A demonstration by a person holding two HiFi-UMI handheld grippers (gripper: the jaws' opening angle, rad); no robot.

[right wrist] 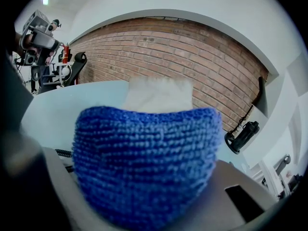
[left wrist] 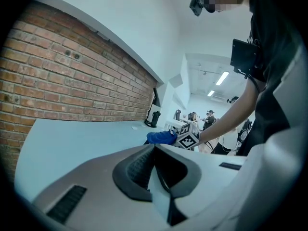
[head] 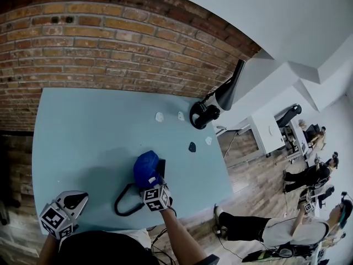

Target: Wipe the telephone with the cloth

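Nearest the person, the left gripper [head: 62,214] hangs over the near-left corner of the table [head: 94,131], its tongs pressed together on nothing and well apart from the work. Just beyond, the right gripper [head: 153,187] pinches the bunched blue cloth [head: 145,169], which lies over the telephone [head: 161,166] near the table's front edge. Good wiping probably calls for light downward pressure and short strokes along the body, with the idle gripper steadying it against sliding. Only a black edge shows, so its long axis seems to run front to back; its coiled cord [head: 122,206] loops near-left. Its facing cannot be told.
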